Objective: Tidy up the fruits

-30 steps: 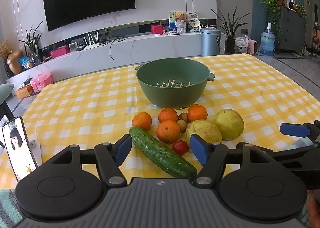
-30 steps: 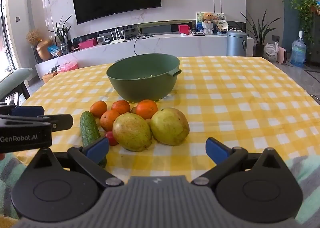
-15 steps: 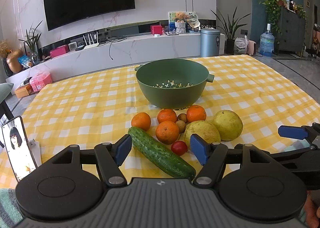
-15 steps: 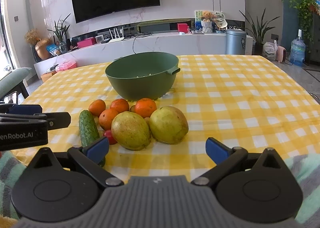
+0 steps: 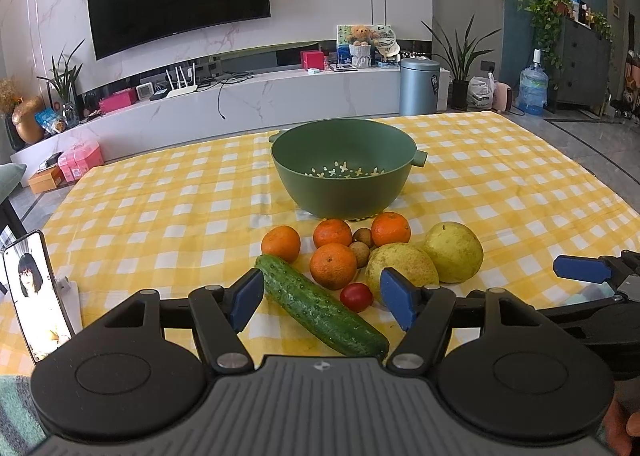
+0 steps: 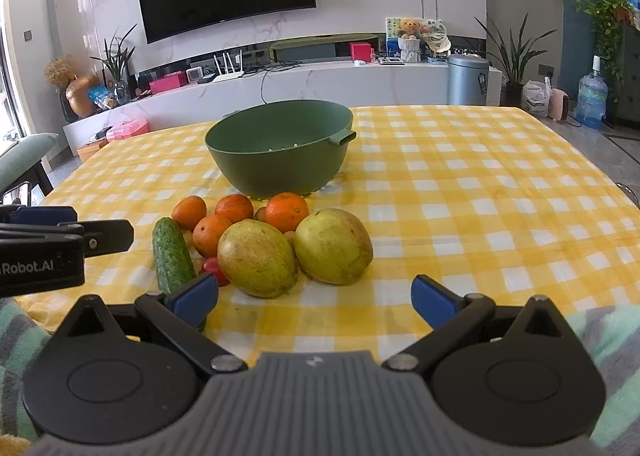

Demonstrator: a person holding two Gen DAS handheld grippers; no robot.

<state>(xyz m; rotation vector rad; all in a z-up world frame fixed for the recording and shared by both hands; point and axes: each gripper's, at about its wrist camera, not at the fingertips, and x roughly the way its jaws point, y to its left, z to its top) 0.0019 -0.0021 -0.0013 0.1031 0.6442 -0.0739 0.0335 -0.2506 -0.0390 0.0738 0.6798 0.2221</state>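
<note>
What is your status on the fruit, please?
Left gripper and right gripper open, empty. Fruit pile on cloth, green bowl empty. Nothing blocking.

We count four oranges [image 5: 333,266], two large yellow-green pears [image 5: 454,252], one cucumber [image 5: 320,310], one cherry tomato [image 5: 356,297] and two small brown fruits [image 5: 360,254] clustered on the checked cloth [image 5: 160,215]. One green colander bowl [image 5: 344,171] stands behind them. One phone [image 5: 34,296] stands at the left edge.
</note>
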